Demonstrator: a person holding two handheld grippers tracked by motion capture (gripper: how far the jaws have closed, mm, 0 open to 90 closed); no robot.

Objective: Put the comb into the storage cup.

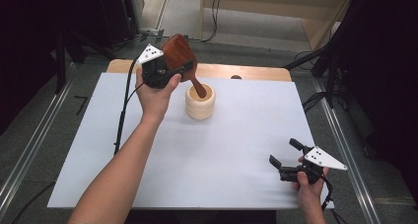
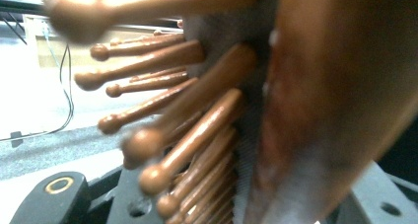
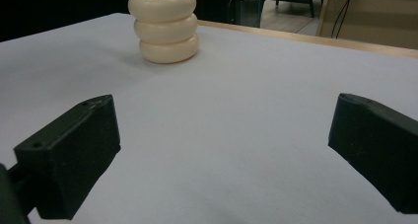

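Item one, far left of the high view: the left gripper (image 1: pixel 173 72), raised above the far part of the table, carried in the person's left hand (image 1: pixel 155 98). Jaws closed tight on the head of a wooden hairbrush (image 1: pixel 180 56). A black cable trails from it down across the table's left side; a grey three-cornered plate sits on top.

Item two: the wooden hairbrush, reddish-brown, paddle-shaped. Head up and tilted towards the left, handle slanting down to the right, its end inside the holder's mouth. In the left gripper view its round-tipped wooden bristles (image 2: pixel 162 110) stand out to the left from the pad, close and blurred.

Item three: the cream holder (image 1: pixel 200 101), a ribbed cup of three stacked rings, upright on the white table cover (image 1: pixel 222 150), towards the far middle. In the right gripper view it stands at the upper left (image 3: pixel 165 25), with the brush's rounded handle end showing at its rim.

Item four, near right corner: the right gripper (image 1: pixel 282 158), held low over the table by the person's right hand (image 1: pixel 309 182). Jaws spread wide, nothing between them, well apart from the holder.
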